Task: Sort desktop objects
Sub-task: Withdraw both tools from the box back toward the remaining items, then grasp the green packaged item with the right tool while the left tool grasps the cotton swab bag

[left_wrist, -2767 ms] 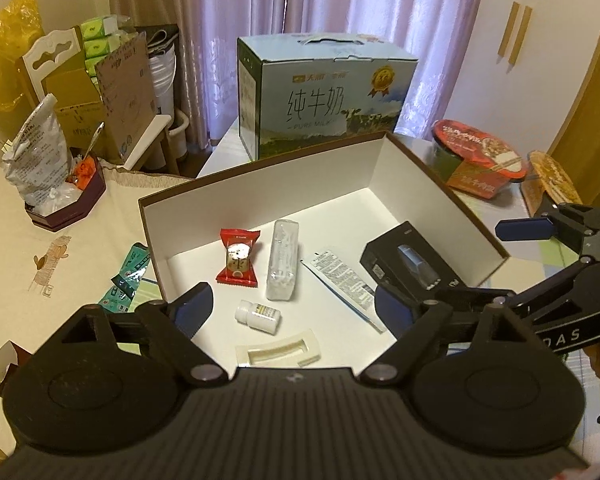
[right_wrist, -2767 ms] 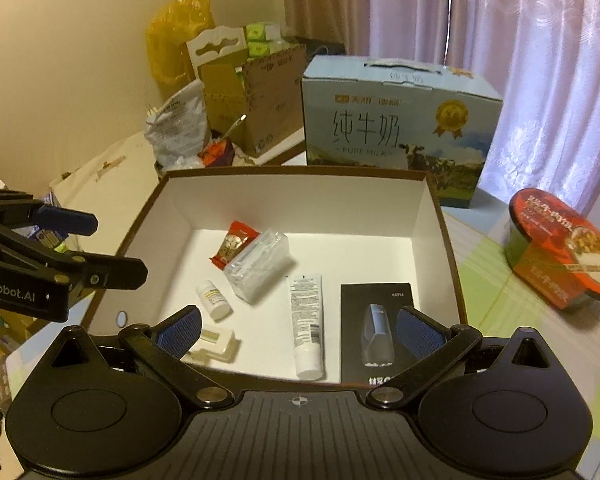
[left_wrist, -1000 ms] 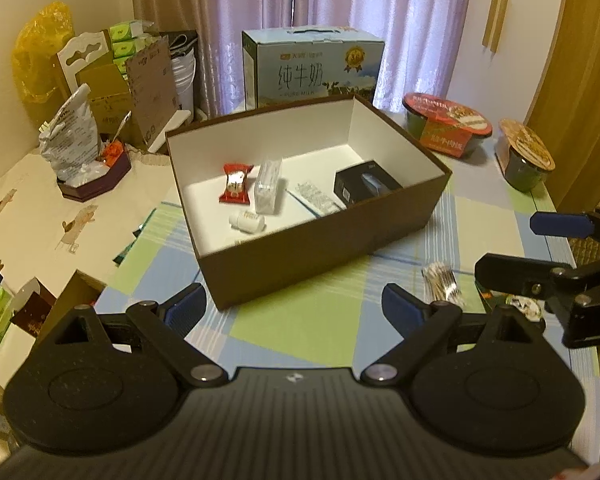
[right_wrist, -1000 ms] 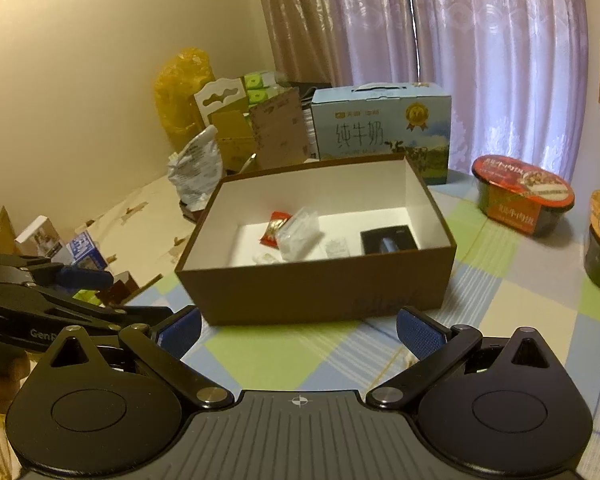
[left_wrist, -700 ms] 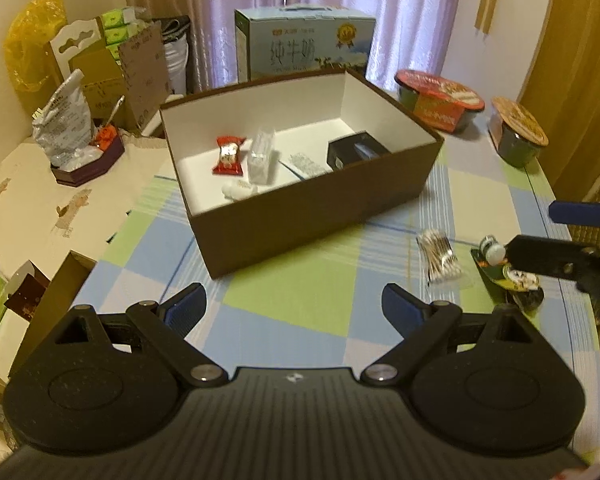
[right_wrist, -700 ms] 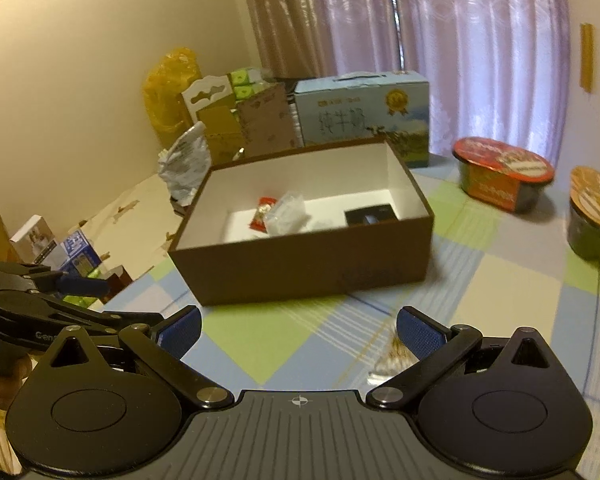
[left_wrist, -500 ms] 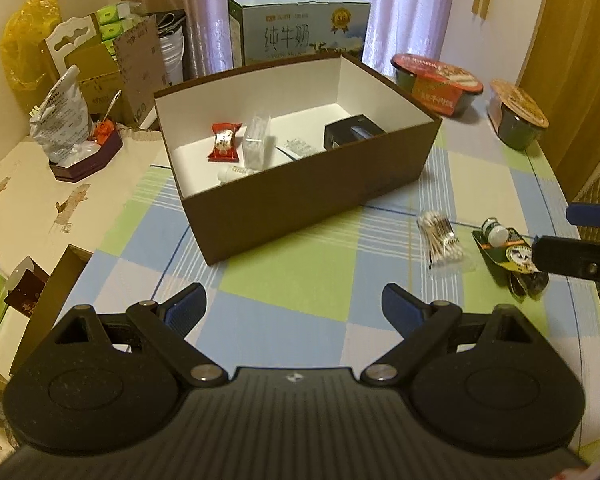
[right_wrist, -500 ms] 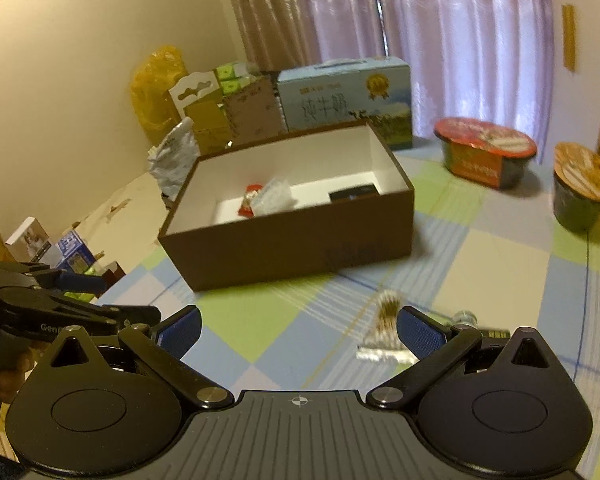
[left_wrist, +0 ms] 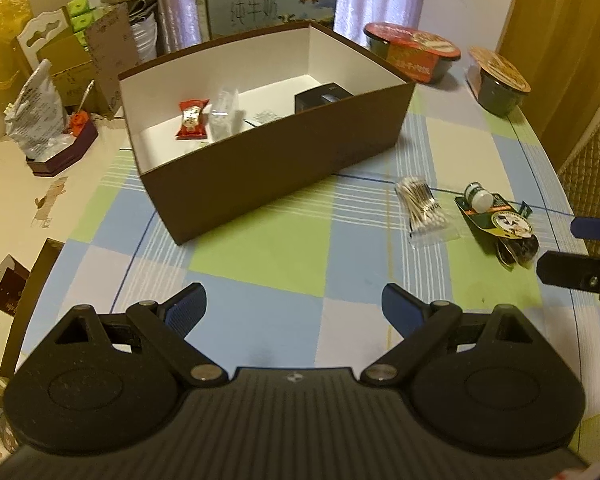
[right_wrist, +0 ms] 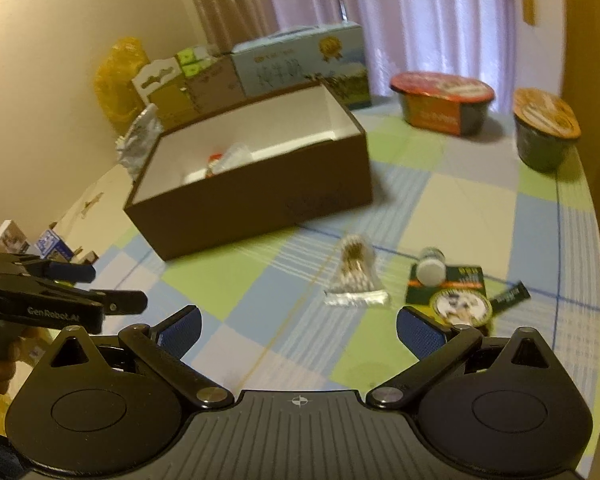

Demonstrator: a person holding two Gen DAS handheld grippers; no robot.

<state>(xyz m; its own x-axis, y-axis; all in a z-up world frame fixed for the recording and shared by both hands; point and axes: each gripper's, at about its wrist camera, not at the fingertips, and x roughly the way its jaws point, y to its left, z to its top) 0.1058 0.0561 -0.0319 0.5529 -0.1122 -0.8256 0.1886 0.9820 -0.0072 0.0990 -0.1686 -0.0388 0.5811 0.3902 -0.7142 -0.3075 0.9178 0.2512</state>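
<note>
A brown box with a white inside (left_wrist: 268,160) (right_wrist: 260,196) stands on the checked tablecloth, holding a red snack packet (left_wrist: 191,118), a clear packet (left_wrist: 224,112) and a black box (left_wrist: 320,98). To its right lie a bag of cotton swabs (left_wrist: 422,210) (right_wrist: 354,280), a small white-capped bottle (left_wrist: 478,197) (right_wrist: 430,266) and a dark green snack pack (left_wrist: 500,224) (right_wrist: 456,296). My left gripper (left_wrist: 294,308) is open over the cloth in front of the box. My right gripper (right_wrist: 298,326) is open, just short of the swabs and the pack.
Two instant-noodle bowls (left_wrist: 414,54) (left_wrist: 498,80) stand at the far right of the table (left_wrist: 260,256). A milk carton box (left_wrist: 266,2) is behind the brown box. Bags and cardboard boxes (left_wrist: 80,56) crowd the far left. The table edge curves at the right.
Both grippers have drawn back from the box and sunk a little. The box looks farther away, and the swabs, bottle and snack pack have come into view at the right.
</note>
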